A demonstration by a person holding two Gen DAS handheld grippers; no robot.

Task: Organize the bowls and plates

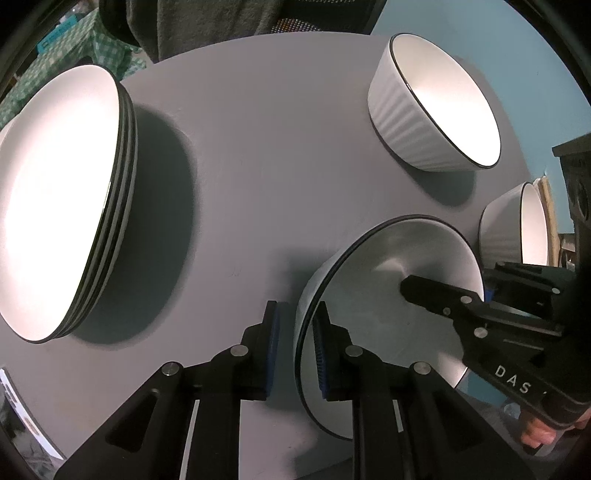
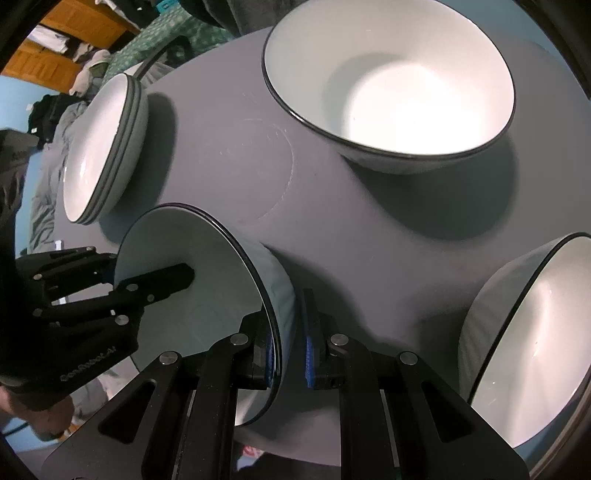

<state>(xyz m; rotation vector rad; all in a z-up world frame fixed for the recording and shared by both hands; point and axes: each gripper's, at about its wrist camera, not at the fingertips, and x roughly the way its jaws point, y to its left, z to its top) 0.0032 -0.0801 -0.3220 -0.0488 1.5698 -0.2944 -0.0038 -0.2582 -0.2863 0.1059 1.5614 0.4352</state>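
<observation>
Nearest the cameras, both tools are clamped on one white ceramic bowl with a thin black rim [image 1: 384,295], which sits at the near edge of the round grey table [image 1: 258,147]; the left gripper [image 1: 297,332] has its jaws almost closed, one blue-padded finger outside the bowl's wall and the other inside, pinching the rim between them; the right gripper [image 2: 290,347] grips the opposite side of the same bowl [image 2: 192,306] in the same way, jaws nearly shut with the wall between the pads; each wrist view shows the other tool's black finger reaching down into the bowl's hollow, and part of a hand [image 1: 535,430] shows behind the right tool.

Further out, to the left in the left wrist view, a stack of white shallow plates with dark rims [image 1: 62,199] rests on the table, well apart from the gripped bowl; to the right, near the table's edge, stands a second white ribbed bowl with a black rim [image 1: 517,225], partly cut off by the right tool; farthest away, a third white ribbed bowl with a black rim [image 1: 436,103] stands alone toward the far side; beyond the table hang a grey cloth [image 1: 207,26] and a green checked fabric [image 1: 92,40].
</observation>
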